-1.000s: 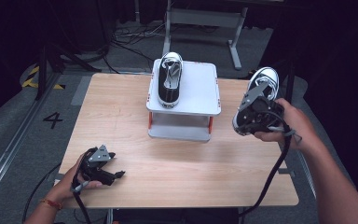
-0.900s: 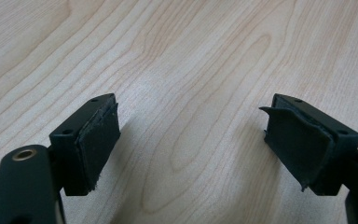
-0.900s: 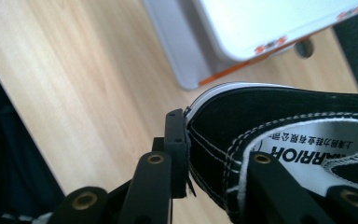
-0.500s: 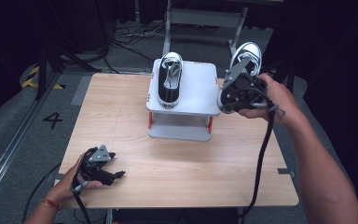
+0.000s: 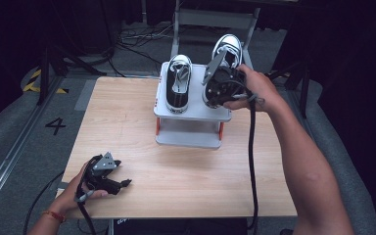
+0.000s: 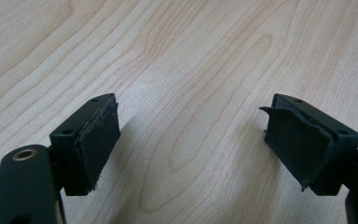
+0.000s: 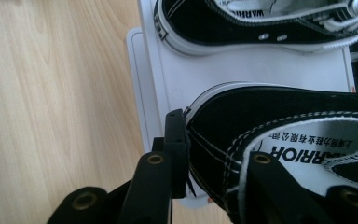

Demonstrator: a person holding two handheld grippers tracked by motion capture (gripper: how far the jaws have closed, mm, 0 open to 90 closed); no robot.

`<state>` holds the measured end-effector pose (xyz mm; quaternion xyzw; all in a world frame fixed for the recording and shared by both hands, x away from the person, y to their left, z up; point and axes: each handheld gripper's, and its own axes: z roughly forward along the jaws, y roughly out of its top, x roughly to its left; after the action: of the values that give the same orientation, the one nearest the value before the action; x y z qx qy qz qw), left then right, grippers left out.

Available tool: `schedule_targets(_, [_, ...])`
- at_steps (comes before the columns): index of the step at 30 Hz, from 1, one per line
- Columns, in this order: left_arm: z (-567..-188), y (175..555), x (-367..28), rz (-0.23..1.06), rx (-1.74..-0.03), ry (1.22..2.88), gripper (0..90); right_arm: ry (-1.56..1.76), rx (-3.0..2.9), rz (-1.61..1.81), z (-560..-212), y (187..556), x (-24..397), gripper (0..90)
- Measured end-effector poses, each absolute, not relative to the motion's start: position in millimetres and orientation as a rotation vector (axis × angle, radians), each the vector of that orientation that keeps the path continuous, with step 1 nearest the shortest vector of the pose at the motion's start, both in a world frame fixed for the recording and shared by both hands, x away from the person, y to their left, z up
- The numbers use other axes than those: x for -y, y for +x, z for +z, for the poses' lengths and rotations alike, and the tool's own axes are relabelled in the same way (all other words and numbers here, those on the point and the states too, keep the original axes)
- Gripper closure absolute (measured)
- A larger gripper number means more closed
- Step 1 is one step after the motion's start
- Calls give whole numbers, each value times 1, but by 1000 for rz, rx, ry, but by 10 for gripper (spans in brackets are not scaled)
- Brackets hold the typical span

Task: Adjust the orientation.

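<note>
The right gripper [image 5: 214, 73], pinching the heel wall of a black canvas sneaker with a white rubber sole [image 7: 279, 126], has been carrying it in from beyond the table's right edge and is now holding it over the free right half of the white two-tier plastic shoe rack [image 5: 196, 111], so setting down looks close. A matching black-and-white sneaker [image 5: 178, 81] is already standing on the rack's left half, just beside. The left gripper [image 5: 122, 184] is resting spread and empty on the pale wooden table [image 5: 127, 122].

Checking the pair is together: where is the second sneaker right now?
In the high view, the second sneaker hangs in the right gripper over the white rack's right side, beside the first sneaker.
</note>
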<state>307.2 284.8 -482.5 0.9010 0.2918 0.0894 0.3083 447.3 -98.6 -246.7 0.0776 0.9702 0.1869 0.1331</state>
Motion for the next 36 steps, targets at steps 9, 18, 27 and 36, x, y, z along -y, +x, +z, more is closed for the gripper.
schedule_targets(9, [-483, 307, -285, 236, -775, 2379, 180, 152, -2856, 494, -258, 465, 73, 785])
schedule_targets(18, [-483, 307, -285, 235, -775, 2379, 180, 131, -2907, 395, -276, 477, 67, 765])
schedule_targets(27, [-483, 307, -285, 234, -774, 2380, 180, 92, -2940, 381, -285, 481, 67, 750])
schedule_targets(36, [-483, 307, -285, 235, -773, 2378, 181, 107, -2931, 360, -282, 482, 67, 685])
